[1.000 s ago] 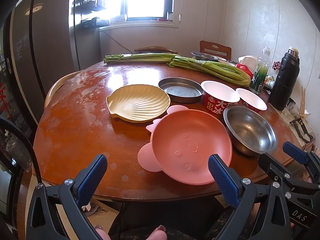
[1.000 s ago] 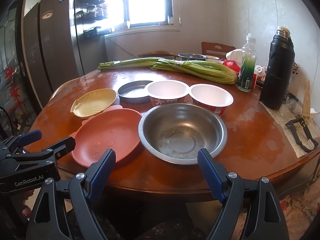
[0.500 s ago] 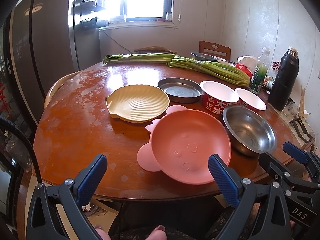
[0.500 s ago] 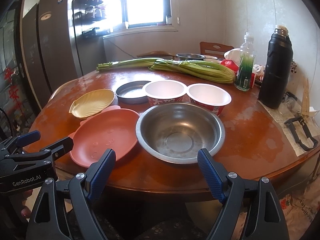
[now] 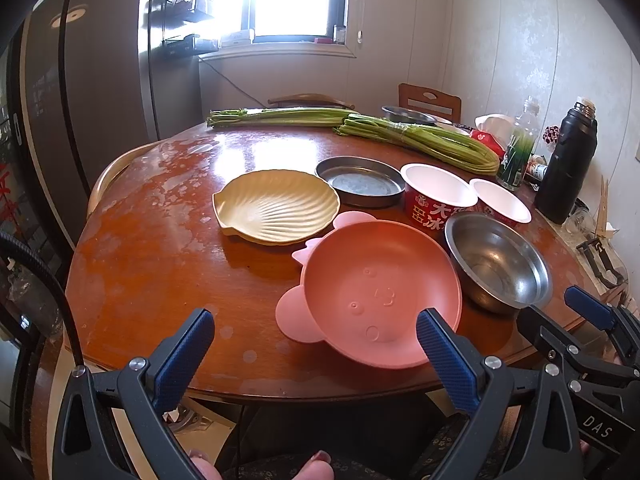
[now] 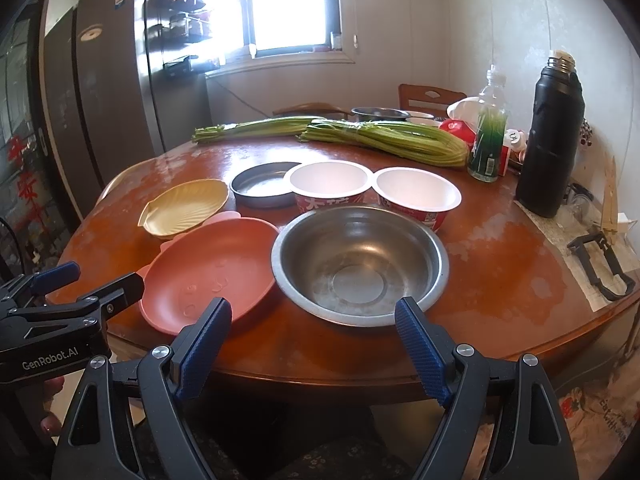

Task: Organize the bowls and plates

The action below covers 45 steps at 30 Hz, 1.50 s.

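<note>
On the round wooden table point(image 5: 152, 256) lie a pink pig-shaped bowl point(image 5: 380, 292), a yellow shell plate point(image 5: 276, 206), a flat metal dish point(image 5: 358, 184), a steel bowl point(image 5: 498, 260) and two white-and-red paper bowls point(image 5: 438, 194) point(image 5: 500, 202). My left gripper point(image 5: 314, 344) is open and empty just before the table's near edge, in front of the pink bowl. My right gripper point(image 6: 314, 330) is open and empty in front of the steel bowl point(image 6: 360, 264). The pink bowl point(image 6: 212, 276) touches the steel bowl's left side.
Two bundles of green stalks point(image 5: 416, 142) lie across the far side. A black thermos point(image 6: 550, 144), a green bottle point(image 6: 488, 136) and small items stand at the right. A black clip point(image 6: 600, 264) lies near the right edge. A fridge point(image 5: 80, 92) stands left.
Both grippers have drifted slightly; the right view has edged a little closer and lower toward the steel bowl. Nothing on the table has moved.
</note>
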{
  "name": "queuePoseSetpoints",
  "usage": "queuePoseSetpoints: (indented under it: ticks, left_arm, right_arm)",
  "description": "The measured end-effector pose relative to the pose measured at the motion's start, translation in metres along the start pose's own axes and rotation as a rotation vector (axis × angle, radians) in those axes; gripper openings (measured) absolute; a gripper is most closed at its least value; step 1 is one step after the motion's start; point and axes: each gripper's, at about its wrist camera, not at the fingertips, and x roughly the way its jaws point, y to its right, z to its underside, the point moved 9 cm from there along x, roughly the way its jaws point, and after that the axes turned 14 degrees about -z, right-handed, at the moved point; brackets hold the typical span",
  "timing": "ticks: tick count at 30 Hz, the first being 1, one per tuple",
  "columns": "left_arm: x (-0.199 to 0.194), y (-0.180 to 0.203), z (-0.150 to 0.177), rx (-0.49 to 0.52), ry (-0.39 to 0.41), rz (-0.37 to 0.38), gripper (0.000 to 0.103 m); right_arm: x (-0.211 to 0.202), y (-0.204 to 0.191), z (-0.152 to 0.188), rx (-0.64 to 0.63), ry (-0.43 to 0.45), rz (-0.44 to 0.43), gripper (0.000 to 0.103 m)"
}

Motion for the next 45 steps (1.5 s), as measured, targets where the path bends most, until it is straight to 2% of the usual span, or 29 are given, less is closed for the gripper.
queuePoseSetpoints:
  ticks: [15, 20, 26, 29, 33, 37, 45]
  left_arm:
    - [0.004, -0.001, 0.001, -0.007, -0.010, 0.022, 0.102]
    - [0.010, -0.012, -0.001, -0.048, -0.032, 0.029, 0.102]
    - [0.021, -0.046, -0.011, -0.120, -0.045, 0.005, 0.102]
    - [0.029, -0.068, -0.020, -0.147, -0.044, -0.029, 0.102]
    - [0.045, -0.089, -0.034, -0.171, -0.064, -0.020, 0.102]
    - [0.064, -0.103, -0.060, -0.126, -0.053, -0.054, 0.102]
    - [0.118, -0.100, -0.106, 0.033, -0.065, -0.086, 0.101]
  right_arm:
    - [0.004, -0.004, -0.003, -0.004, -0.002, 0.002, 0.085]
    - [0.006, -0.008, -0.017, -0.015, 0.021, -0.001, 0.085]
    - [0.018, -0.030, -0.054, -0.067, 0.049, -0.072, 0.085]
    - [0.032, -0.044, -0.071, -0.059, 0.026, -0.148, 0.085]
    - [0.056, -0.059, -0.089, -0.067, 0.001, -0.176, 0.085]
    - [0.088, -0.073, -0.097, -0.034, -0.065, -0.238, 0.085]
    - [0.141, -0.073, -0.092, 0.014, -0.187, -0.189, 0.085]
